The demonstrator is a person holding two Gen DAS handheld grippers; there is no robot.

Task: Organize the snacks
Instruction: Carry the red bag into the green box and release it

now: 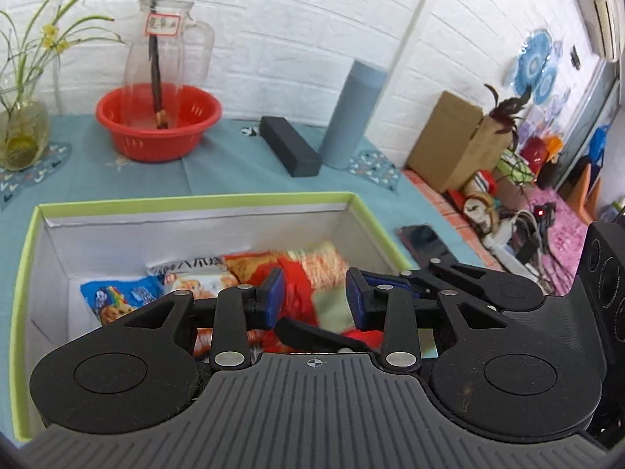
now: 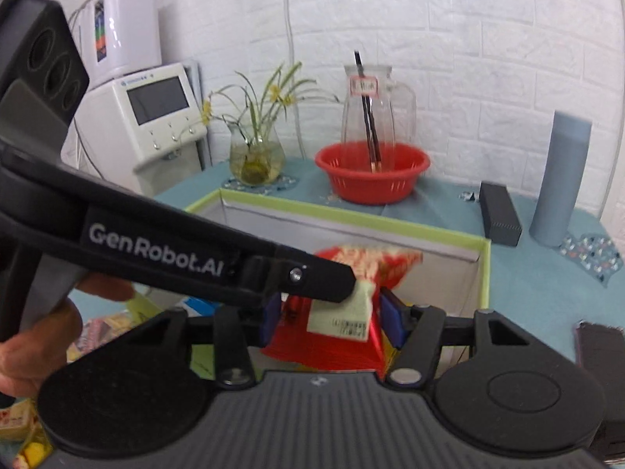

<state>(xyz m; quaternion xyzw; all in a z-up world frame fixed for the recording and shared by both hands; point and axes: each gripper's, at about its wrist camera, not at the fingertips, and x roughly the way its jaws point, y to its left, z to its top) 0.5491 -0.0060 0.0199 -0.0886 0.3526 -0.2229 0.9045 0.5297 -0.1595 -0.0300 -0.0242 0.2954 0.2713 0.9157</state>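
Snack packet (image 2: 332, 351) nearest, at twelve o'clock just past the right gripper (image 2: 331, 320), hanging upright over the near end of the green-rimmed box (image 2: 351, 221). Pinched at its pale top corner by the left gripper (image 2: 347, 287), reaching in from nine o'clock, tongs pressed together on the film there. Right tongs spread, pads flanking the red lower half without visibly squeezing it. Probably light, soft and crinkly, slick on the foil, easily crushed through the puffed middle. Best taken by the flat sealed edge or a corner, with a gentle pinch. Lower down, inside the box, more packets (image 1: 117, 301) lying flat on the white floor, toward ten o'clock in the left wrist view. Past the box, teal tablecloth (image 1: 234, 164): dark phone (image 1: 425, 238) at three o'clock, black case (image 1: 289, 148) and grey-blue cylinder (image 1: 351, 117) at one, red basin (image 1: 156, 133) holding a glass jug (image 1: 164, 51) at eleven, flower vase (image 1: 23, 136) at ten. Farthest, white brick wall (image 1: 293, 19), with cardboard cartons (image 1: 449, 136) and floor clutter off at two o'clock.
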